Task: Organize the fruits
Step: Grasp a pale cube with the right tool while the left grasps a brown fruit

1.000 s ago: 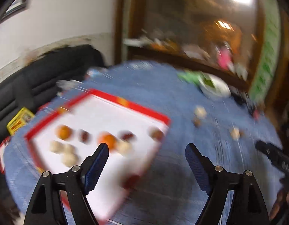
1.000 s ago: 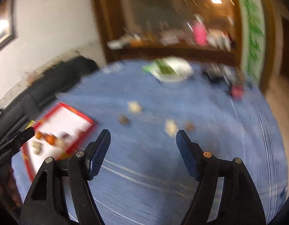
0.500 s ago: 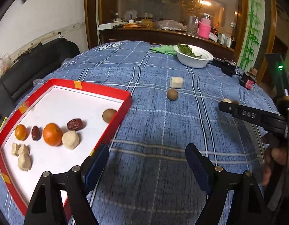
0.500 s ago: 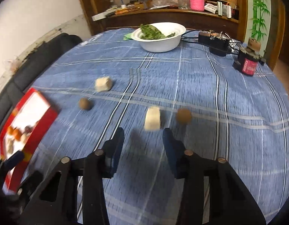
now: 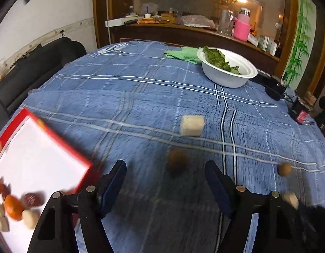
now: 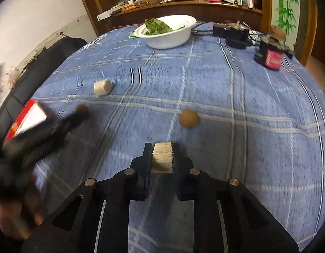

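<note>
We start with the round table under its blue checked cloth (image 5: 141,97), which carries everything. At its left edge sits the red-rimmed tray (image 5: 57,135), and on its white floor we already count several sorted pieces: an orange fruit (image 5: 13,207), a dark red one (image 5: 32,199) and some pale chunks, so a good share of the work looks done. Across the table stands a white bowl of greens (image 5: 227,73), which seems no part of the job. Loose on the cloth we still see a pale cube (image 5: 192,125), a brown round fruit (image 5: 176,160) and a second brown round fruit (image 5: 284,169) further right. Our right gripper (image 6: 162,158) has just been closing and now pinches a pale chunk (image 6: 162,157) between its pads, low over the cloth. Our left gripper (image 5: 165,186) has just been narrowing but stands well apart with nothing held; the nearer brown fruit lies just ahead of the gap. We judge that four pieces remain to reach the tray: the pinched chunk, the cube and both brown fruits.
</note>
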